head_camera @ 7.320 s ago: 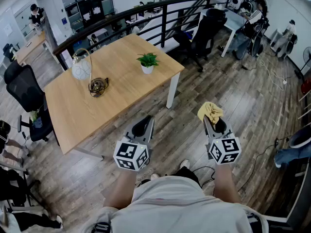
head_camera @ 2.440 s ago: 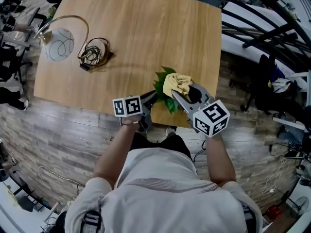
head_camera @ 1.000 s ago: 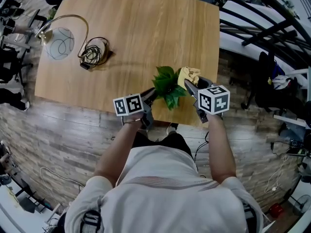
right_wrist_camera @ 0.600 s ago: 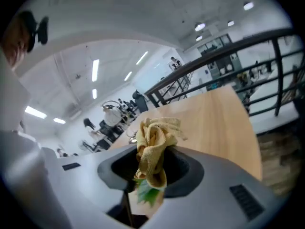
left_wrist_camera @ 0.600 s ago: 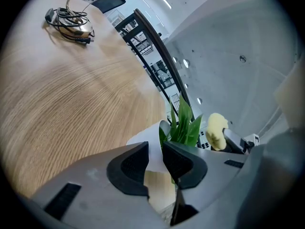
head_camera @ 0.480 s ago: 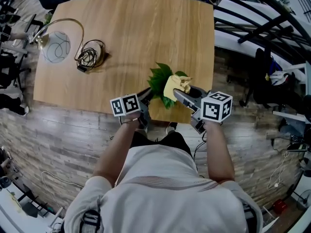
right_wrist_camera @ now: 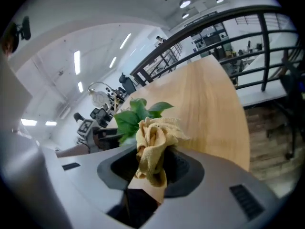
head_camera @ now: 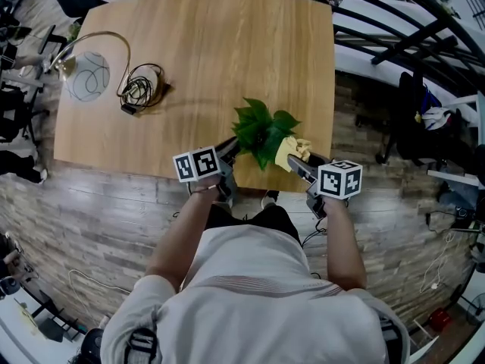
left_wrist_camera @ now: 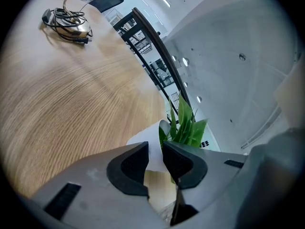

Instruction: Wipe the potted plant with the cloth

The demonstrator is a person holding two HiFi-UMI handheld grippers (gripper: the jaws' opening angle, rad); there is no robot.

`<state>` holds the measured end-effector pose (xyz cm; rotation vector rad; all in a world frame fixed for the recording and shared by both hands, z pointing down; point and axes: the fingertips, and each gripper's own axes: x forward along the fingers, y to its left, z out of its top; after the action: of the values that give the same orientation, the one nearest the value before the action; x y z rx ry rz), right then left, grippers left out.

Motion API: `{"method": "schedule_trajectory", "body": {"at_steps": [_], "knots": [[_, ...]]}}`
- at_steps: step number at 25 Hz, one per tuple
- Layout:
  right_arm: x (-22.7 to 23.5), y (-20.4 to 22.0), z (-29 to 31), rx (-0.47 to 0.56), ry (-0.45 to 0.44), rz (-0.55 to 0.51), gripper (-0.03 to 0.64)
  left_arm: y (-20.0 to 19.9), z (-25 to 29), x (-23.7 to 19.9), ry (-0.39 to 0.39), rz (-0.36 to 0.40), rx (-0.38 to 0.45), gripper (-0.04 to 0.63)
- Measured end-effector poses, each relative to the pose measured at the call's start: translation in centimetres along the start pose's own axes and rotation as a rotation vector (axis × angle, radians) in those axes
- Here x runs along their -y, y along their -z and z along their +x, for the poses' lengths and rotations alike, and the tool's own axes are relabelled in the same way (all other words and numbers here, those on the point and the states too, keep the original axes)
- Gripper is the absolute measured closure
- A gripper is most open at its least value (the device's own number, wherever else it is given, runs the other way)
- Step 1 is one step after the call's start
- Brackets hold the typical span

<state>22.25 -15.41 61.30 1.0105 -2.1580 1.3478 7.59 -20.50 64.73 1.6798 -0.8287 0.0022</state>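
Leaves of the potted plant (head_camera: 261,131) spread low-centre in the head view, near the table (head_camera: 212,51) edge, its pot pinched by my left gripper (head_camera: 230,150). My right gripper (head_camera: 295,164), clamped on the cloth (head_camera: 292,149) (bunched, yellow), should stroke each leaf lightly outward.

The potted plant (head_camera: 261,130) stands at the near edge of the wooden table (head_camera: 227,44), its leaves spreading just ahead of the left gripper's (head_camera: 232,147) fingers. A yellow cloth (head_camera: 291,150) bunches at the right gripper's (head_camera: 294,162) fingertips, against the leaves. A lamp (head_camera: 87,73) and a coiled cable (head_camera: 141,89) lie well beyond, leftward.
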Motion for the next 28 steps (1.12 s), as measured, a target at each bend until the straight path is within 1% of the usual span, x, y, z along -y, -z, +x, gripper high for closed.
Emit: {"method": "schedule_trajectory", "body": {"at_steps": [2, 3, 5, 7, 9, 10, 12, 13, 14, 16, 18, 20, 23, 25, 28], "knots": [[1.6, 0.3, -0.9, -0.006, 0.086, -0.034, 0.428, 0.0, 0.0, -0.1, 0.001, 0.001, -0.002, 0.500], [1.7, 0.0, -1.4, 0.011, 0.101, -0.045, 0.428, 0.0, 0.1, -0.1, 0.001, 0.001, -0.002, 0.500], [0.7, -1.5, -2.7, 0.086, 0.089, -0.068, 0.428, 0.0, 0.1, -0.1, 0.000, 0.000, -0.002, 0.500], [-1.3, -3.5, -4.0, 0.175, 0.046, -0.121, 0.430, 0.0, 0.1, -0.1, -0.001, -0.001, 0.001, 0.500], [-4.1, -5.0, -4.7, 0.237, -0.040, -0.191, 0.430, 0.1, 0.1, 0.0, -0.002, -0.002, 0.003, 0.500], [-5.7, -5.4, -4.6, 0.247, -0.095, -0.226, 0.430, 0.1, 0.1, 0.0, -0.003, -0.002, 0.004, 0.500], [-8.6, -4.9, -3.4, 0.216, -0.187, -0.294, 0.430, 0.0, 0.1, 0.0, -0.004, -0.004, 0.007, 0.500], [-9.7, -4.1, -2.2, 0.178, -0.207, -0.326, 0.430, 0.0, 0.0, -0.1, -0.004, -0.005, 0.009, 0.500], [-10.3, -3.1, -0.8, 0.135, -0.206, -0.356, 0.430, 0.0, 0.0, -0.1, -0.003, -0.006, 0.011, 0.500], [-10.4, -0.7, 1.9, 0.057, -0.166, -0.400, 0.430, 0.0, 0.0, -0.1, -0.001, -0.009, 0.014, 0.500], [-9.0, 1.4, 3.6, 0.011, -0.100, -0.399, 0.430, 0.1, 0.0, 0.0, 0.001, -0.013, 0.013, 0.500], [-6.8, 2.9, 4.2, 0.002, -0.053, -0.363, 0.430, 0.0, 0.1, -0.1, 0.002, -0.011, 0.012, 0.500], [-3.8, 5.2, 4.0, -0.014, -0.018, -0.309, 0.426, 0.0, 0.1, -0.1, 0.003, -0.008, 0.014, 0.500], [-1.9, 6.4, 3.5, -0.042, 0.034, -0.289, 0.428, 0.1, 0.2, -0.1, 0.004, -0.006, 0.011, 0.500], [0.1, 7.0, 2.7, -0.041, 0.080, -0.227, 0.430, 0.1, 0.1, -0.1, 0.003, -0.003, 0.007, 0.500]]}}
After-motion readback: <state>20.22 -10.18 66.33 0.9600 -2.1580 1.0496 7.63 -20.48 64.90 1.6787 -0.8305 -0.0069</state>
